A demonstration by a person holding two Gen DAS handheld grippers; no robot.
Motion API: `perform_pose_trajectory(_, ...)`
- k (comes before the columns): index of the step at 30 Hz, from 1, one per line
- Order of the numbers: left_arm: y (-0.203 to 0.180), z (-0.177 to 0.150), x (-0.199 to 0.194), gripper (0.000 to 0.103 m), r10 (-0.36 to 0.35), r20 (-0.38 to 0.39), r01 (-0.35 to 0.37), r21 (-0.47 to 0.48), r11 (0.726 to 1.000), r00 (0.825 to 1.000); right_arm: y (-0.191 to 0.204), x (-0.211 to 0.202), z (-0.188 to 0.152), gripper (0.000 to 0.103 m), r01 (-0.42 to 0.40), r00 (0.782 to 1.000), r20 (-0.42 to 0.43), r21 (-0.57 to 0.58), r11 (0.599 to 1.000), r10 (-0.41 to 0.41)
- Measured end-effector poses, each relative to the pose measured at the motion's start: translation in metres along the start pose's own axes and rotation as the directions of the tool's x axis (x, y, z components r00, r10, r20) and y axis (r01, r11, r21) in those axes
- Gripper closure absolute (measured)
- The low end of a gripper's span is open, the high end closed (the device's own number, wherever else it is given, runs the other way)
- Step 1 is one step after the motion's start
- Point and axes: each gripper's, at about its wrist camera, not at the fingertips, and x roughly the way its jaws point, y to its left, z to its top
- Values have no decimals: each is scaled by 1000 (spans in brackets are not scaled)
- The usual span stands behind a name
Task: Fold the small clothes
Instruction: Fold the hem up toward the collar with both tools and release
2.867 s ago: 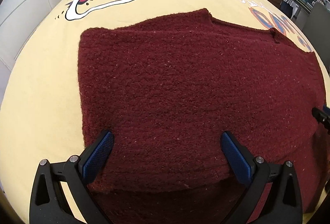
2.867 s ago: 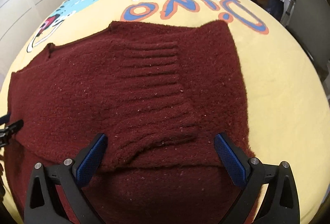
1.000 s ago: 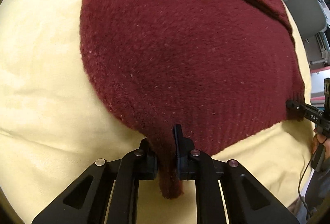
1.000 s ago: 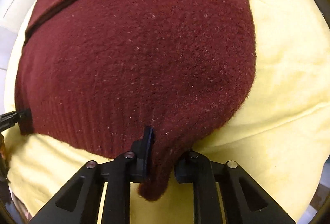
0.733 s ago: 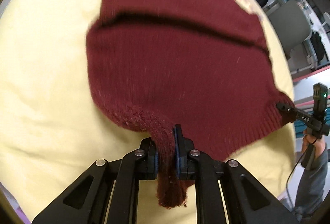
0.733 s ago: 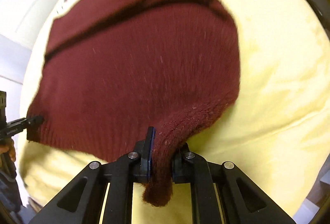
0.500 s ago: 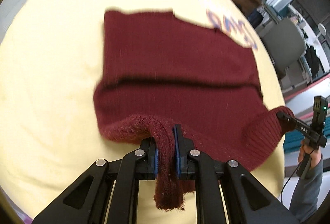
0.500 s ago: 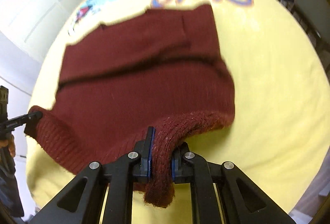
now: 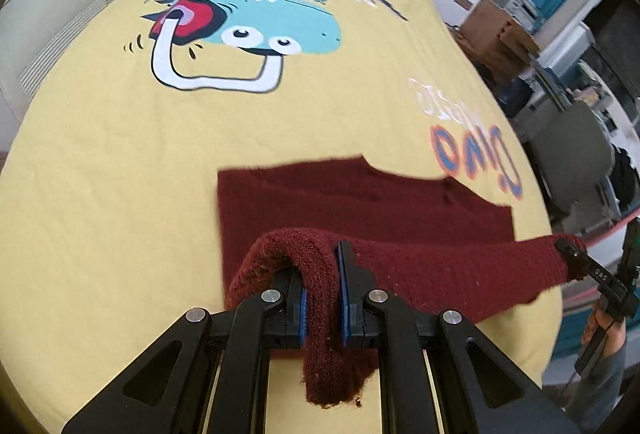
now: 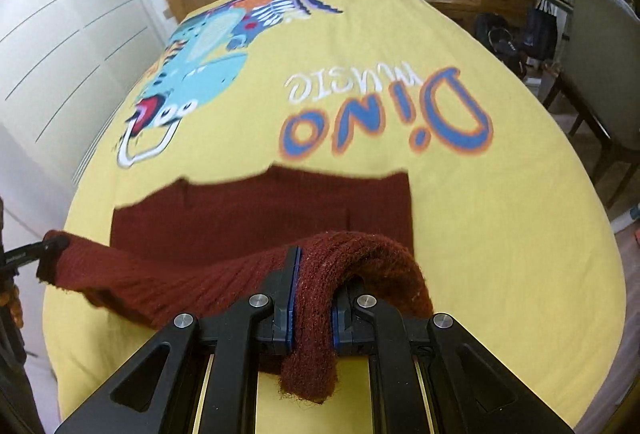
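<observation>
1. Two hand-held grippers, both clamped on one dark red knit sweater [image 9: 360, 202], each at a corner of its near hem.
2. Left hand-held gripper [image 9: 323, 294]: pads together on a bunched fold of hem; a tuft hangs out toward 6 o'clock, below the pads.
3. Right hand-held gripper [image 10: 311, 294]: same grip, knit squeezed between blue pads, tuft hanging at 6 o'clock.
4. Left wrist view: right hand-held gripper's tip shows at approx 3 o'clock, w/ the hem stretched across to it.
5. Hem is raised off the bed [image 9: 100, 162]; rest of sweater lies flat on the yellow dino-print cover, toward 12 o'clock from both pairs of pads.
6. Sweater's far edge is just short of the blue "Dino" lettering [image 10: 384, 118].
7. Grey chair [image 10: 600, 74] beside bed, approx 2 o'clock in right wrist view.
</observation>
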Motion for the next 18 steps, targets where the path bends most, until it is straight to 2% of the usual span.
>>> perform_pose_trajectory(4, 8, 16, 35, 93, 58, -33, -58, -11, 998, 998, -3, 40, 22, 91, 21, 998, -54, 19, 1000, -20)
perform_pose_trajectory(8, 15, 10, 70, 93, 119, -71, -120, -8, 993, 990, -6, 83, 23, 91, 45, 988, -147, 25, 999, -41)
perform_pose_trajectory(12, 10, -1, 92, 92, 219, -73, -215, 60, 975, 973, -7, 110, 16, 88, 91, 975, -204, 17, 996, -86)
perform_pose_trajectory(14, 6, -3, 98, 89, 259, -79, -251, 93, 963, 963, -6, 115, 14, 80, 118, 971, -210, 1, 993, -115)
perform_pose_trajectory(15, 4, -3, 100, 86, 277, -83, -268, 106, 958, 957, -5, 116, 14, 68, 128, 970, -208, -5, 992, -126)
perform_pose_trajectory(16, 3, -3, 101, 85, 284, -82, -275, 109, 955, 955, -5, 115, 13, 52, 134, 970, -205, -9, 991, -133)
perform_pose_trajectory(17, 2, -4, 99, 81, 288, -79, -279, 107, 954, 954, -6, 114, 13, 46, 131, 972, -197, -4, 991, -129)
perform_pose_trajectory(18, 1, -4, 97, 72, 283, -74, -275, 104, 956, 956, -6, 112, 13, 40, 127, 974, -190, 1, 992, -125)
